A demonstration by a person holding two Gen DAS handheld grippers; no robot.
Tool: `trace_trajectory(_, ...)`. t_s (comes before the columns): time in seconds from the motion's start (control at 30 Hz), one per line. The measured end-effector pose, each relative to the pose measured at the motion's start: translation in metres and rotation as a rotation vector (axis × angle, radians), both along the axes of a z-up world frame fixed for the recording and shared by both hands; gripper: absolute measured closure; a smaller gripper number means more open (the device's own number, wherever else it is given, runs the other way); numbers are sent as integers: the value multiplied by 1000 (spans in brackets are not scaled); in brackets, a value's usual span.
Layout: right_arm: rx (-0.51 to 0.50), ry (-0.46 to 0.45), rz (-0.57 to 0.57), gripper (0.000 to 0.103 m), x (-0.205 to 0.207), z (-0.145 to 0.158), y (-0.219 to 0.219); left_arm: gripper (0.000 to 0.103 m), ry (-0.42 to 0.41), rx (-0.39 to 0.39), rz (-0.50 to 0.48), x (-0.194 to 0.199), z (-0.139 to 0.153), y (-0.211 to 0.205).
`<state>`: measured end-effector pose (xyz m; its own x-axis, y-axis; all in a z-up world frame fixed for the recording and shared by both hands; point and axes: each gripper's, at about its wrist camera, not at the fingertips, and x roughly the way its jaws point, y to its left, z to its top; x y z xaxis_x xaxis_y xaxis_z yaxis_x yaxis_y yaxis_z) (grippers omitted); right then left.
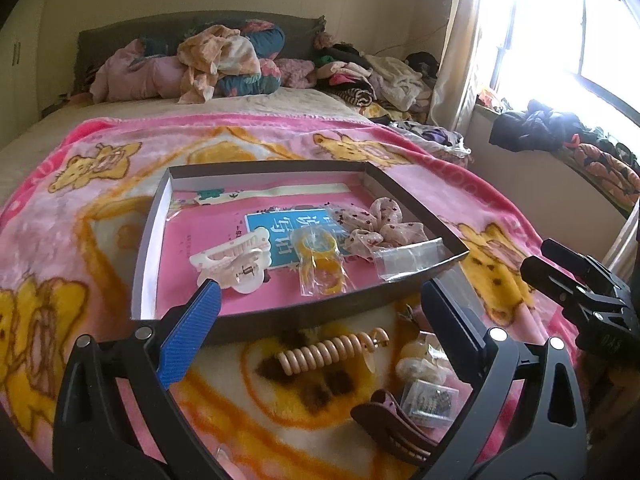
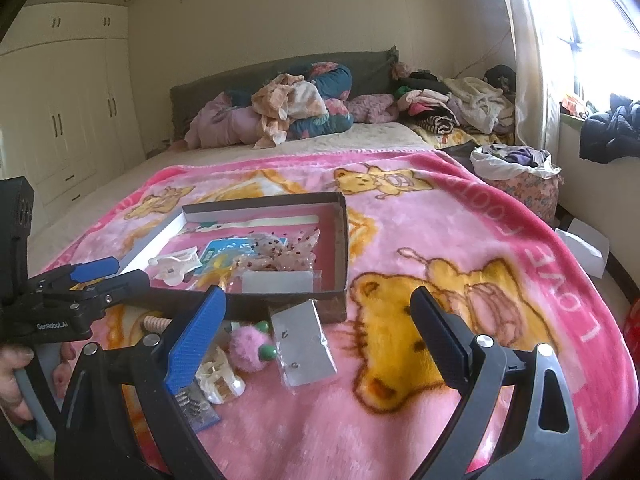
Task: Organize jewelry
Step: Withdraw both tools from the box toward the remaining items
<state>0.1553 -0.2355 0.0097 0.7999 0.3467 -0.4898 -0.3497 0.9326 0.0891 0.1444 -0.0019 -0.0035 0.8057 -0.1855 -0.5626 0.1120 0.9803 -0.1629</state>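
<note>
A shallow brown-rimmed box (image 1: pixel 152 240) lies on the pink blanket. It holds a white hair claw (image 1: pixel 232 264), bagged yellow rings (image 1: pixel 320 260), a floral scrunchie (image 1: pixel 376 224) and a clear bag (image 1: pixel 408 260). My left gripper (image 1: pixel 320 300) hovers open over the box's near rim with nothing between its fingers. In front of the box lie a beige spiral hair tie (image 1: pixel 332 350), a brown clip (image 1: pixel 396 436) and a small clear case (image 1: pixel 430 400). My right gripper (image 2: pixel 320 308) is open and empty above a bagged pair of earrings (image 2: pixel 304 344) and a pink pom-pom tie (image 2: pixel 252 348).
The blanket (image 2: pixel 440 216) covers a bed with piled clothes and pillows (image 2: pixel 300 108) at its head. A window ledge with dark clothes (image 1: pixel 532 128) is on the right, and a wardrobe (image 2: pixel 60 120) on the left. A hand (image 2: pixel 12 368) holds the left gripper (image 2: pixel 124 272).
</note>
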Motion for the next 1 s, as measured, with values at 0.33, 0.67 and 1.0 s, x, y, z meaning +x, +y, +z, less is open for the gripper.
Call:
trace_trajectory(0.33, -2, -9, 20, 12, -18, -2, 4, 12, -5, 16, 4, -15, -3, 2)
trace_trajectory(0.67, -19, 12, 59, 12, -36, -15, 12, 12, 17, 32, 11, -25, -10, 8)
trace_trajectory(1.0, -48, 65, 137, 12, -50, -31, 23, 12, 62, 33, 17, -30, -22, 15)
